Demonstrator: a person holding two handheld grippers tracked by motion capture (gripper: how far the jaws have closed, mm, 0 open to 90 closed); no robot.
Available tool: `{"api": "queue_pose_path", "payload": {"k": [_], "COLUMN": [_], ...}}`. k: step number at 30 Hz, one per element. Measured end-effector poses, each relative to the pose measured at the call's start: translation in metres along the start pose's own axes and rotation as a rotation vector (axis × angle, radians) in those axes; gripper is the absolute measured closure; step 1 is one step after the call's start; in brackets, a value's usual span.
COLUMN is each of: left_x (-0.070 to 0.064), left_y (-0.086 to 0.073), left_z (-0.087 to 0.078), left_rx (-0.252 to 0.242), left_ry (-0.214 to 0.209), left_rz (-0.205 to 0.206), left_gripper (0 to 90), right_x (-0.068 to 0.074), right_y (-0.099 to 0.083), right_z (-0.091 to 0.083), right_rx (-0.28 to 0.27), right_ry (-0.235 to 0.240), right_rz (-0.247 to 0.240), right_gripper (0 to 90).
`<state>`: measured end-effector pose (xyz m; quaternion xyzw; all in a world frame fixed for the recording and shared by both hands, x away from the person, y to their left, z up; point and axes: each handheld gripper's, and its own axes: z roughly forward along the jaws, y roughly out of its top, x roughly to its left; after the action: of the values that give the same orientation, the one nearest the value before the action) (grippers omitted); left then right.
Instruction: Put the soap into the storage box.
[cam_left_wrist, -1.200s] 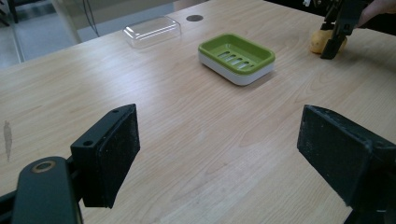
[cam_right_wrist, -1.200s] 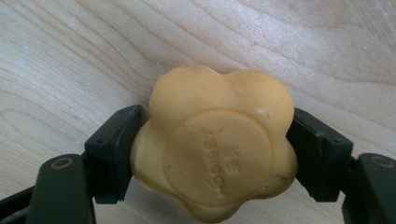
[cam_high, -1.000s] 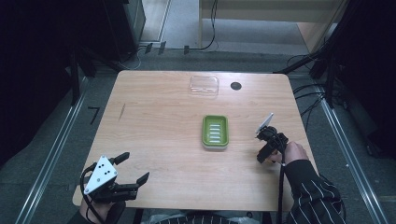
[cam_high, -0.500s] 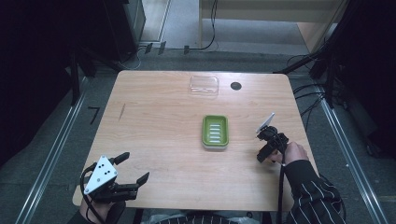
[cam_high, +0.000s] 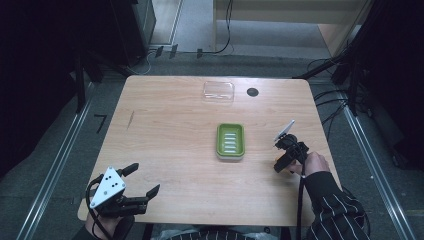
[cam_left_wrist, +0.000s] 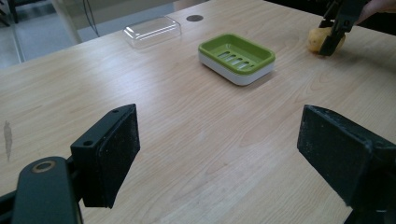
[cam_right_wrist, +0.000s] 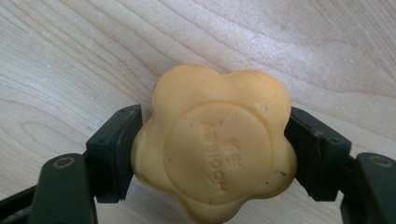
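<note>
In the high view, the soap (cam_right_wrist: 212, 144) is hidden beneath the right hand-held gripper (cam_high: 289, 152) near the table's (cam_high: 170, 130) right edge. In the left gripper view, that gripper's upper part and the hand holding it are cut off at the top edge. In the right gripper view, the soap's lower lobe runs off the bottom edge, and its stamped lettering is too faint to read. The clear lid (cam_high: 218, 92) by the far edge shows too small for detail.

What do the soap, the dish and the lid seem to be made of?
Soap: waxy, matte yellow bar with moulded flower shape and stamped letters, likely real soap. Dish: smooth, slightly glossy plastic, green slotted tray on white base. Lid: clear, shiny, probably thin plastic.
</note>
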<state>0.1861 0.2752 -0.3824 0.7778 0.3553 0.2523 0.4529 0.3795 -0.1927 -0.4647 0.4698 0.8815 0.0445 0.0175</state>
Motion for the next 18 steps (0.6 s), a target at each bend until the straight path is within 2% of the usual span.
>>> {"api": "queue_pose_path", "payload": {"k": [11,18], "left_x": [0.0,0.0], "left_y": [-0.001,-0.002], "left_z": [-0.001,-0.004], "left_rx": [-0.001,0.005], "left_ry": [0.003,0.014], "left_rz": [-0.004,-0.004], "left_gripper": [13.6,13.6], "right_x": [0.001,0.003], "right_y": [0.002,0.005], "right_z": [-0.008,-0.012], "right_rx": [-0.074,-0.101], "right_ry": [-0.01,-0.017], "right_rz": [-0.006,-0.017], "right_gripper": [26.2,26.2]}}
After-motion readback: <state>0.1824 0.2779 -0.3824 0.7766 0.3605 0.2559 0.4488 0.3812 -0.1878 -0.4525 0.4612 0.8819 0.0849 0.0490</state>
